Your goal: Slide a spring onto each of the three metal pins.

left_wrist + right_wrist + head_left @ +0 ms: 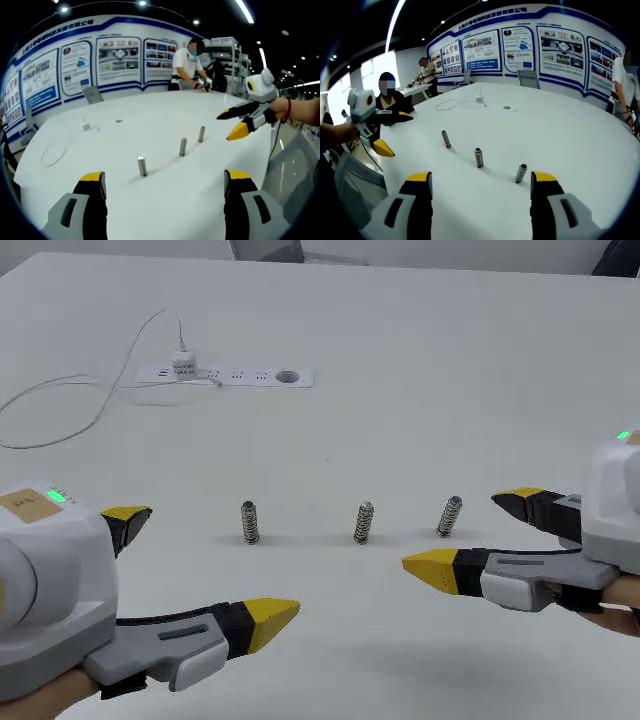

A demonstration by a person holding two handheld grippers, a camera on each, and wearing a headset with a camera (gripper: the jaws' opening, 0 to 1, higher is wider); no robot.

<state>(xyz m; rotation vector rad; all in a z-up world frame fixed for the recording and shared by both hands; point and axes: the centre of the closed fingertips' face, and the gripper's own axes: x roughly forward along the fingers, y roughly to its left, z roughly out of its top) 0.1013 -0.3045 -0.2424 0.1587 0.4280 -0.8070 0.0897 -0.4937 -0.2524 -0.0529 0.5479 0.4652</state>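
Three upright metal pins stand in a row on the white table, each wrapped in a spring: the left one (250, 522) (142, 166) (446, 139), the middle one (364, 523) (183, 146) (479, 157) and the right one (450, 516) (201, 134) (521, 173). My left gripper (205, 565) (165, 192) hovers open at the near left, empty, short of the left pin. My right gripper (480, 532) (480, 192) hangs open at the right, just beside the right pin, holding nothing. The right gripper (234, 122) also enters the left gripper view, and the left gripper (395, 132) enters the right gripper view.
A white power strip (225, 374) with a plugged-in adapter and a looping white cable (70, 390) lies at the far left of the table. People stand at another table in the background (192, 65). Seated people are at the left (390, 95). A chair (527, 78) stands by the far edge.
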